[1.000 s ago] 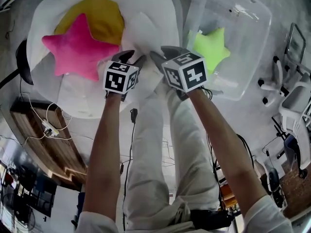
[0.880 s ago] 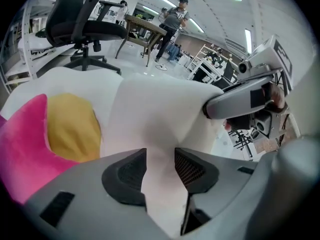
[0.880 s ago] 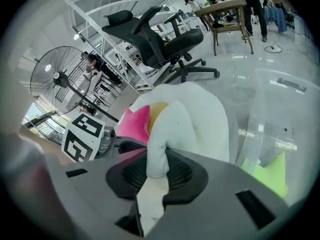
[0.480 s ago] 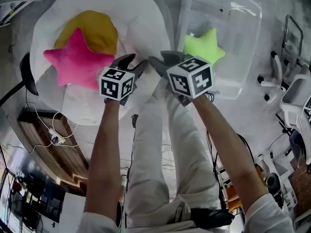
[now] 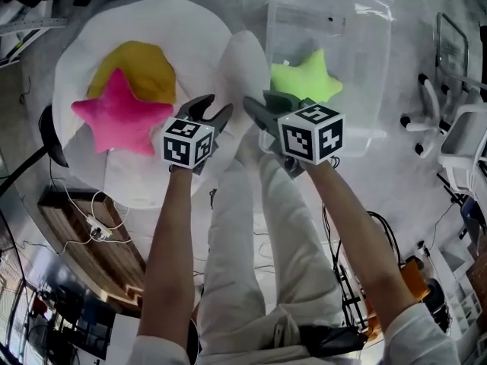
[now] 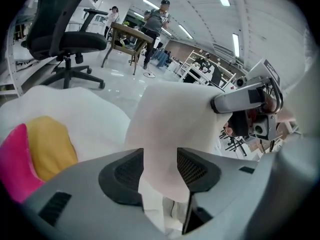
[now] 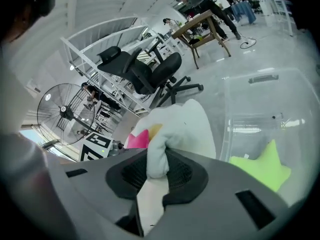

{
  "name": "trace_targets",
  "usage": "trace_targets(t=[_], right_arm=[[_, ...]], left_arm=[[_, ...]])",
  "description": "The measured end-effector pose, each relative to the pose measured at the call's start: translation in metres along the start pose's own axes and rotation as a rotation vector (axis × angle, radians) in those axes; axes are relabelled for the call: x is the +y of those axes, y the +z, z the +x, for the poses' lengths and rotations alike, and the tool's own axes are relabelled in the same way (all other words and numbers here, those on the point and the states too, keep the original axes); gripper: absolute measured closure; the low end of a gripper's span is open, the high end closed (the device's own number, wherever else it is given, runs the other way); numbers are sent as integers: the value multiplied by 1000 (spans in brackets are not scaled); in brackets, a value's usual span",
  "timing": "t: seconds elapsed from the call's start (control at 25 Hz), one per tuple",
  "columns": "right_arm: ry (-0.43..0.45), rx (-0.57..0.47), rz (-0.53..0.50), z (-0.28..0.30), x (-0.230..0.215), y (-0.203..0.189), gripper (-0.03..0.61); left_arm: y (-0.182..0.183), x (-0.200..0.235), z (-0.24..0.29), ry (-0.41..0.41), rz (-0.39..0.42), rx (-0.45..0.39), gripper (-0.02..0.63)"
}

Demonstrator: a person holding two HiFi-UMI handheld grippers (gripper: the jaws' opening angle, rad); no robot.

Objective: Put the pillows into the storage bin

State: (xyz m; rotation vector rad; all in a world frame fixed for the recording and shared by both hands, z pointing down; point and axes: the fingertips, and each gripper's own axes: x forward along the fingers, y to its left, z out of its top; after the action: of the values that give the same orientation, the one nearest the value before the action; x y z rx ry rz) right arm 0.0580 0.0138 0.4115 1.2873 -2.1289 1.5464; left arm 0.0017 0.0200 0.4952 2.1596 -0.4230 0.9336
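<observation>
Pinching white pillow (image 5: 243, 61): right hand-held gripper (image 5: 262, 102); left hand-held gripper (image 5: 214, 108), jaws just widened.

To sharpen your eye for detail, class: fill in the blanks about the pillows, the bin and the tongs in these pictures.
1. The right tongs are shut on the ____.
2. The clear storage bin holds exactly ____ pillow, the green star pillow.
3. The pink pillow lying on the yellow pillow is shaped like a ____.
Missing words: white pillow; one; star.
</observation>
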Motion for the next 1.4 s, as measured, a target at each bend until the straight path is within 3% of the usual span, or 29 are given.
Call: trace_targets(t=[0.84,1.4], right_arm=[[-27,-199,148,-131,-49,3,489],[-105,-298,274,-206,-115,-33,489]], left_arm=[[37,-108,56,-81,154,73,392],[38,-169,104,-123,239,164,388]])
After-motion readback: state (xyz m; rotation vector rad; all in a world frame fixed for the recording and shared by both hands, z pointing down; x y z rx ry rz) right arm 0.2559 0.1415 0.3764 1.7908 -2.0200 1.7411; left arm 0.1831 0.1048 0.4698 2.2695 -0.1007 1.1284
